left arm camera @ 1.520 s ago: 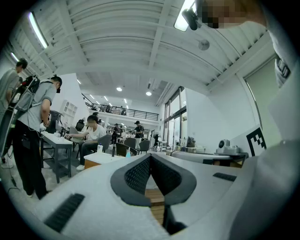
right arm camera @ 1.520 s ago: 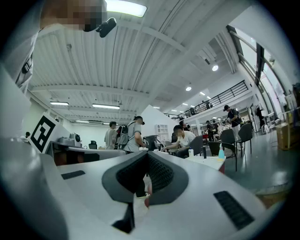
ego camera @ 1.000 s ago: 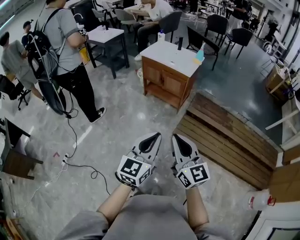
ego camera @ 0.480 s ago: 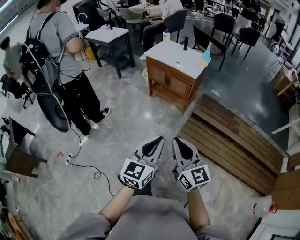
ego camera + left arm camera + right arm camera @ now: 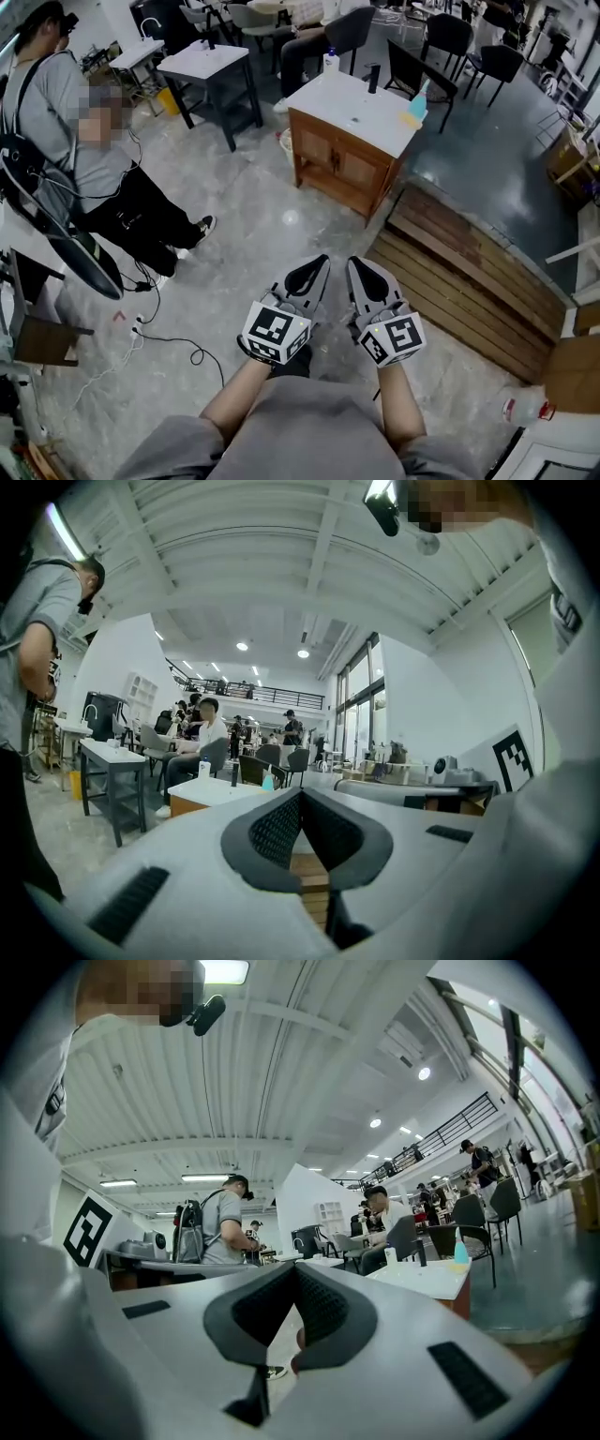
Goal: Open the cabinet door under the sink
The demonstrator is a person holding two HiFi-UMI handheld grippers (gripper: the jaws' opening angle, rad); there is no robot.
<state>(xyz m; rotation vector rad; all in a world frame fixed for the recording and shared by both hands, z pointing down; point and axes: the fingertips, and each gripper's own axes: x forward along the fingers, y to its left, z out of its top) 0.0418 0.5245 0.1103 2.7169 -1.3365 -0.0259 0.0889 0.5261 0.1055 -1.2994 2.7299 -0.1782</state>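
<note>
The sink cabinet (image 5: 337,167) is wooden with a white top and stands on the floor well ahead of me, its two front doors closed. A black faucet (image 5: 373,79), a white bottle (image 5: 330,62) and a teal bottle (image 5: 415,103) stand on its top. My left gripper (image 5: 316,269) and right gripper (image 5: 360,272) are held side by side in front of my body, far short of the cabinet, both shut and empty. In the left gripper view the cabinet's top (image 5: 208,792) shows just left of the shut gripper (image 5: 301,795). In the right gripper view the top (image 5: 427,1279) lies right of the gripper (image 5: 296,1267).
A person with a backpack (image 5: 89,155) stands at the left, with a black cable (image 5: 169,339) trailing over the floor. A wooden slatted platform (image 5: 459,272) lies right of the cabinet. A dark table (image 5: 206,67) and chairs stand behind. A plastic bottle (image 5: 521,409) lies at the lower right.
Both grippers have moved forward together towards the cabinet, which now looks slightly nearer. The person at the left has shifted further left and turned.
</note>
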